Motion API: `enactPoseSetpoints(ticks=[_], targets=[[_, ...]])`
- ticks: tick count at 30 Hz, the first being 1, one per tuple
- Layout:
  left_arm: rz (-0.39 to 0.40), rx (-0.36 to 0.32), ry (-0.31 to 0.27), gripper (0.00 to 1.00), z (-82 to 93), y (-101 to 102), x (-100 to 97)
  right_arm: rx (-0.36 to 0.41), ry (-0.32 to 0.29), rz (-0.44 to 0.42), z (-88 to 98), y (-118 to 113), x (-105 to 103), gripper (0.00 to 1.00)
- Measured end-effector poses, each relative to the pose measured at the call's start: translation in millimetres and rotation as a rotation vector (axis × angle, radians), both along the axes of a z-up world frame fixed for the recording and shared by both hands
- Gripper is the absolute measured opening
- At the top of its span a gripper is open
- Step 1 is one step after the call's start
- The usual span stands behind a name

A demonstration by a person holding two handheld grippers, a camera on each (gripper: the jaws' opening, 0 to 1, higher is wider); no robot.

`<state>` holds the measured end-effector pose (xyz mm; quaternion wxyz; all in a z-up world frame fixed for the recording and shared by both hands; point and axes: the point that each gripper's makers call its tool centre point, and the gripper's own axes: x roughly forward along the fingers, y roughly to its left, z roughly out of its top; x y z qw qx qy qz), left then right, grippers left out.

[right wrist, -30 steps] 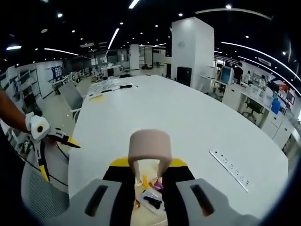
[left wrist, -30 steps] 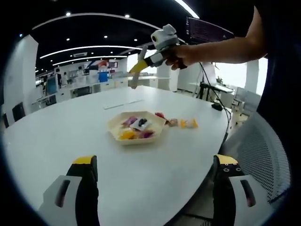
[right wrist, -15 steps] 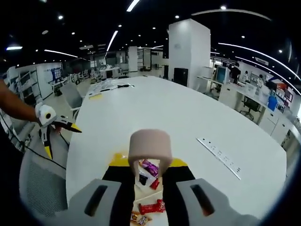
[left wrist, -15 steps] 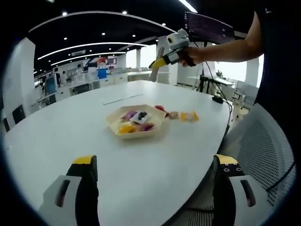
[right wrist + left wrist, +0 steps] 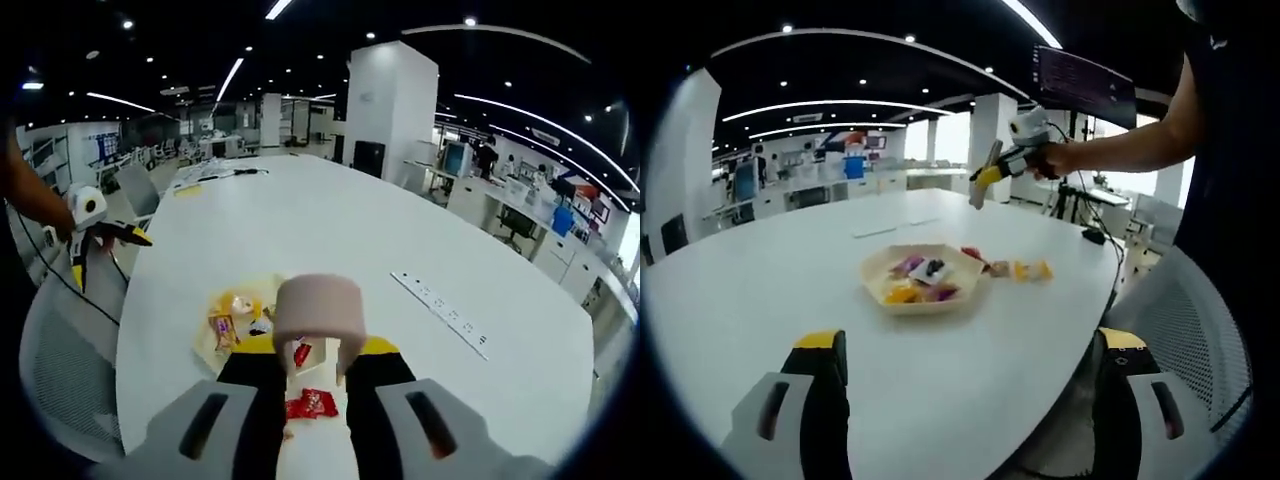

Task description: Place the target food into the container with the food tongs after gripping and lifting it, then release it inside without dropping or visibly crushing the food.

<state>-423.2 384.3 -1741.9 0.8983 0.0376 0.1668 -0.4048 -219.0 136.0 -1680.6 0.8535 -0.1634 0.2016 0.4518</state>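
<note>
Nearest, the left gripper [image 5: 965,400] hangs low over the white bench [image 5: 760,290], its jaws spread wide and holding nothing. Farther on sits the pale container [image 5: 923,281], already carrying several wrapped snacks. Just beside it, three loose snacks [image 5: 1012,266] lie on the bench, apparently the food to move. Above and beyond them, the right gripper [image 5: 315,375] is clamped on beige food tongs [image 5: 319,312], whose tips stand apart and bare. The next move likely calls for lowering the tongs straight over one snack, squeezing lightly, and lifting level.
</note>
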Motion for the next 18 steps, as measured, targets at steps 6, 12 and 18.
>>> enactPoseSetpoints(ticks=[6, 12, 18], targets=[[-0.005, 0.023, -0.007, 0.99, -2.6, -1.4, -0.3, -0.026, -0.066, 0.041, 4.1, -6.1, -5.4, 0.21], [-0.002, 0.027, -0.003, 0.99, -3.2, 0.0, 0.4, -0.017, -0.059, 0.036, 4.5, -8.7, -8.8, 0.21], [-0.014, 0.035, 0.005, 0.99, -6.0, -0.9, -1.6, -0.004, -0.058, 0.025, 5.0, -7.6, -6.5, 0.21]])
